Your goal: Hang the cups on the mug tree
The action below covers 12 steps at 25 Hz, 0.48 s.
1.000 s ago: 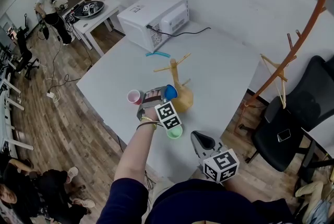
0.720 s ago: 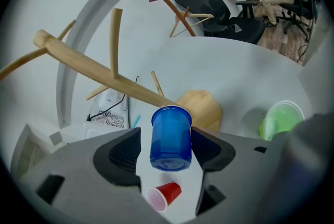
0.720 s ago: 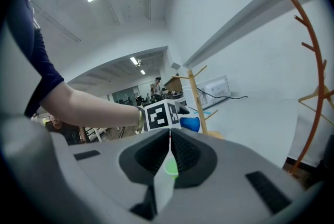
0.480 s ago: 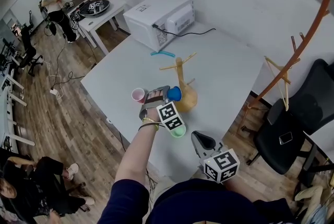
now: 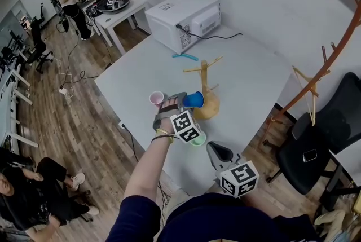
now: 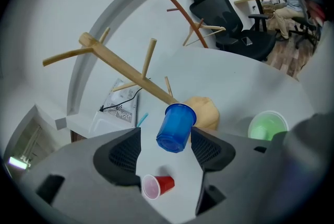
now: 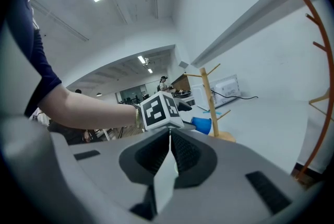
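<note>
cup of blue plastic (image 6: 176,128) tilts low on the mug tree (image 6: 130,69), its mouth against the wooden trunk just above the round base, its closed bottom towards the left gripper (image 6: 166,137); any peg inside it is hidden. that gripper's jaws stand wide apart with the cup between them: a clear gap shows at one pad, the other pad is just beside the cup wall, and contact there cannot be told. in the head view the same cup (image 5: 193,100) sits between the left gripper (image 5: 179,101) and the tree (image 5: 206,86)

red cup (image 5: 157,99) lies on its side on the white table (image 5: 248,66), near the left gripper. green cup (image 5: 198,139) stands mouth up closer to the person. right gripper (image 7: 169,134) hangs back at the table's near edge, jaws pressed together with nothing between them

beyond the tree stands a white microwave (image 5: 183,21); off the table's side are a brown coat stand (image 5: 333,49) and a black office chair (image 5: 316,139)
</note>
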{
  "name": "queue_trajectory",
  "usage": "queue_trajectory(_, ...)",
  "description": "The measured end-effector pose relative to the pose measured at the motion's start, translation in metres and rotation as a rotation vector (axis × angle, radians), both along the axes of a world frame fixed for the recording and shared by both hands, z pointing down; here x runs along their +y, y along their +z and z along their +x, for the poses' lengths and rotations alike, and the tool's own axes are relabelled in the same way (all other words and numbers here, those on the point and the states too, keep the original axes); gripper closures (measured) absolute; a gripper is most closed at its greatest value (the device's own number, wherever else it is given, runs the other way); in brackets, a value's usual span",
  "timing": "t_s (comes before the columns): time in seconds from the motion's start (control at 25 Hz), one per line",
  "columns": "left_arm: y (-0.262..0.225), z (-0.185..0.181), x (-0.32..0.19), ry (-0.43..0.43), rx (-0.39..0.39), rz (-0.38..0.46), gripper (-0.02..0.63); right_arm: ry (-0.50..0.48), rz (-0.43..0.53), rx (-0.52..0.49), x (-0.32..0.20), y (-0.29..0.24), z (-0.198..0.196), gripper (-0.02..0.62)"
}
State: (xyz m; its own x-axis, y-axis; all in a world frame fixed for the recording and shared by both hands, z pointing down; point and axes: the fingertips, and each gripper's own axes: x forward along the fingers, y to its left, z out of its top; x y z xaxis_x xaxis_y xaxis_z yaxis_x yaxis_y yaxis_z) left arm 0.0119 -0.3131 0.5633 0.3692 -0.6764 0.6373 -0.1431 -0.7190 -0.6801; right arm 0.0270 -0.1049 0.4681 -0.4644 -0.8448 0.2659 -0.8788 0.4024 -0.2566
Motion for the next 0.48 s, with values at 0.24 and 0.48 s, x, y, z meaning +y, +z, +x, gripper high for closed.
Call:
queue_trajectory(0.24, -0.015, -0.006, 0.012, -0.028, 0.109, -0.020, 0.319, -0.025, 0.001, 0.002, 0.001, 0.000, -0.009, 0.565)
queue_trajectory(0.48, -0.032, -0.015, 0.024, -0.086, 0.259, -0.046, 0.321, -0.042, 0.005, 0.000, -0.002, -0.001, -0.016, 0.565)
